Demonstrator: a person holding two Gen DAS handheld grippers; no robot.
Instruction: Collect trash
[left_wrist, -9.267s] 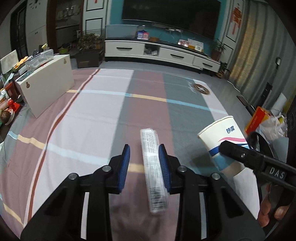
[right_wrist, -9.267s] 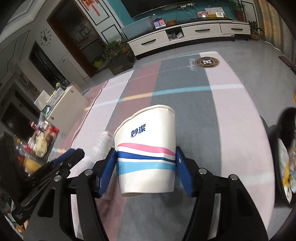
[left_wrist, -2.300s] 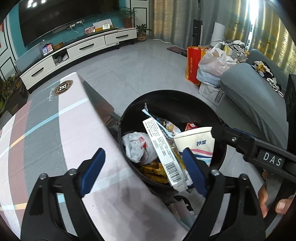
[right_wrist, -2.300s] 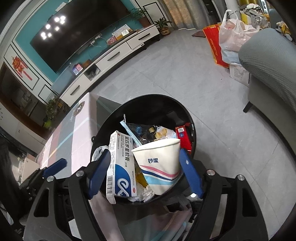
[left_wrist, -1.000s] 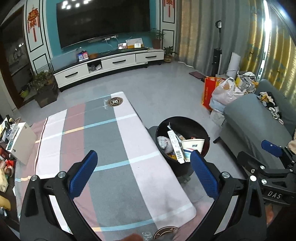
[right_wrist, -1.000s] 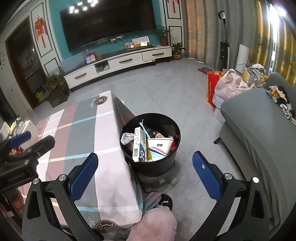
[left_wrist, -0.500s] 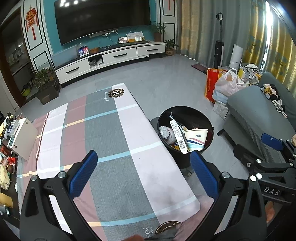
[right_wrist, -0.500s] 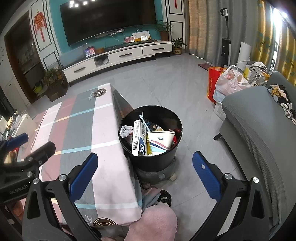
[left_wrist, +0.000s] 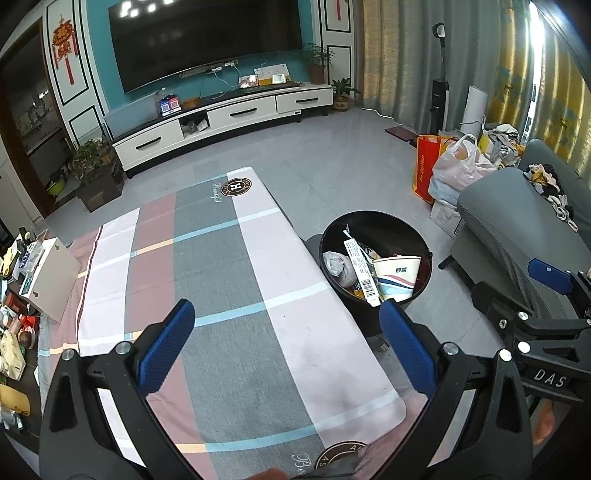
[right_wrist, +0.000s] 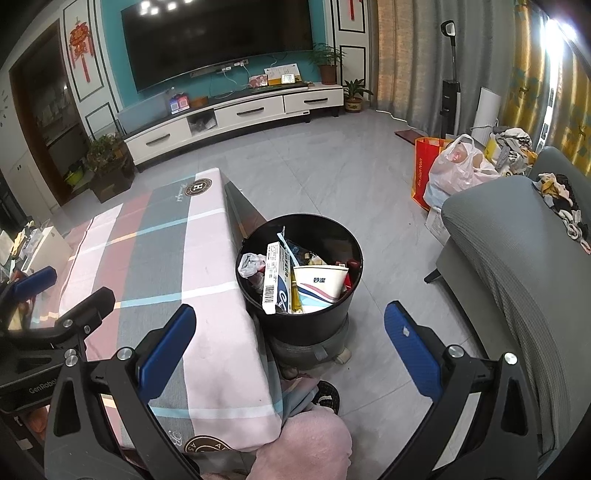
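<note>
A black trash bin (left_wrist: 384, 225) (right_wrist: 334, 321) stands on the floor beside the table's right edge. In it lie a white paper cup (left_wrist: 397, 277) (right_wrist: 320, 284) with pink and blue stripes, a long white box with a barcode (left_wrist: 362, 271) (right_wrist: 273, 277), and other wrappers. My left gripper (left_wrist: 286, 347) is open and empty, high above the table. My right gripper (right_wrist: 290, 347) is open and empty, high above the bin and the floor. Each gripper shows at the edge of the other's view.
The table (left_wrist: 221, 280) (right_wrist: 155, 266) has a pink, grey and white striped cloth. A white box (left_wrist: 55, 280) stands at its left end. A grey sofa (right_wrist: 517, 258) is at the right, shopping bags (right_wrist: 454, 170) behind it. A TV cabinet (left_wrist: 229, 118) lines the far wall.
Both grippers dropped the box and the cup in the bin, opened wide, and pulled back high. In the last half second the views shifted only slightly.
</note>
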